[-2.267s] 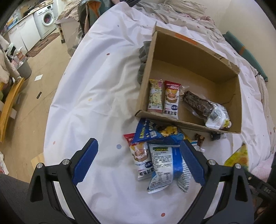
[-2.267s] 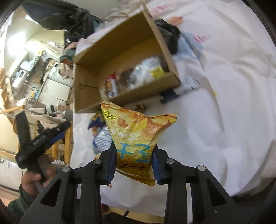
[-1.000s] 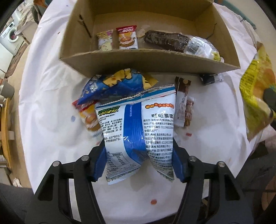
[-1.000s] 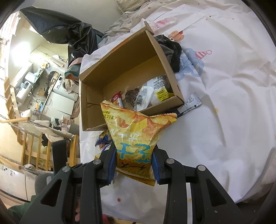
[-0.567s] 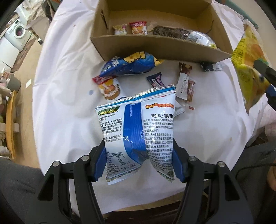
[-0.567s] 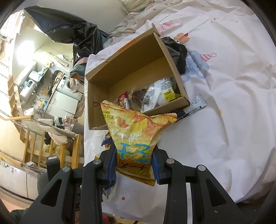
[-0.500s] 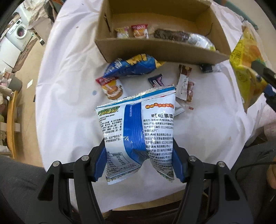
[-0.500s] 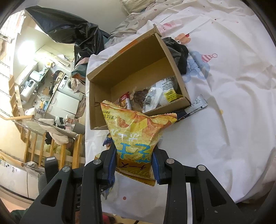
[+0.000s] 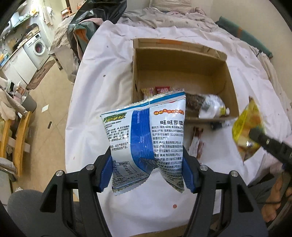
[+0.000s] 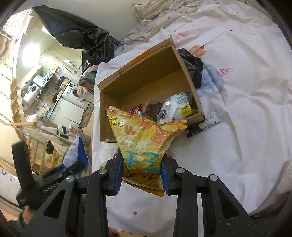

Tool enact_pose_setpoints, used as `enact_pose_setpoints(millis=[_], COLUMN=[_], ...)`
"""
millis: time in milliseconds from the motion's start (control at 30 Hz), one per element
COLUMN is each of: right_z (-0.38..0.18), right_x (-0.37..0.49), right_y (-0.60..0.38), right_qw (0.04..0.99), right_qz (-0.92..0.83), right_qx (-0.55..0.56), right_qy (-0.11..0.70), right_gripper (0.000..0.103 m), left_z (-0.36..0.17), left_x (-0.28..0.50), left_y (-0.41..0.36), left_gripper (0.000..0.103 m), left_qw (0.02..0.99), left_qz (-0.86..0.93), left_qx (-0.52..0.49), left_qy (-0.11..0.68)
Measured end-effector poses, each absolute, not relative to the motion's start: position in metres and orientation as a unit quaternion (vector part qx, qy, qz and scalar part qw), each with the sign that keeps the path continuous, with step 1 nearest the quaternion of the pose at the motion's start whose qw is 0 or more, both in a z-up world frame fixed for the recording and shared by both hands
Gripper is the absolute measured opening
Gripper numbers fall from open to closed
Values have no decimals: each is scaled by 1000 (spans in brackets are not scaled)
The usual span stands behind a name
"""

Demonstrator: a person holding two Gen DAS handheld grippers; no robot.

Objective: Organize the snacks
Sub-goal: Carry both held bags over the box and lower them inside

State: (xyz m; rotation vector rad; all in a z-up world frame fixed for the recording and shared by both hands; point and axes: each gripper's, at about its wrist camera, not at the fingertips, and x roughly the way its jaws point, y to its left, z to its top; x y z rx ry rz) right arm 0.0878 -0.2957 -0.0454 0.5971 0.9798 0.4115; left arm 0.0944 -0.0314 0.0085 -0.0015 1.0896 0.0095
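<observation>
Your left claw (image 9: 147,175) is clamped on the blue-and-white snack bag (image 9: 146,138), held above the bed short of the cardboard box (image 9: 182,73). Your right claw (image 10: 141,175) pinches the yellow chip bag (image 10: 146,138), also short of the box. Inside the box lie a few small packets (image 9: 157,90) and a wrapped roll (image 10: 164,109). Both bags remain to go in, plus loose wrappers (image 9: 196,144) beside the box.

Lived-in home, rumpled bedding (image 9: 169,16), washing machine (image 9: 37,48), kitchen counter with appliances (image 10: 34,85), wooden chair (image 9: 12,131)
</observation>
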Motion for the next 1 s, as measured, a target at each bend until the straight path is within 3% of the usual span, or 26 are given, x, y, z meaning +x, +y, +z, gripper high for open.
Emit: enact_pose_setpoints(millis=[1000], right_z=[-37], right_x=[204], right_y=[-251], right_qw=[834], right_qz=[216], right_qx=[195], right_qy=[469], right_gripper=[37], left_z=[-11], left_x=[208], left_y=[-40], left_gripper=[61], left_qw=[863], left_qz=[-7], left_qx=[27], left_qy=[504])
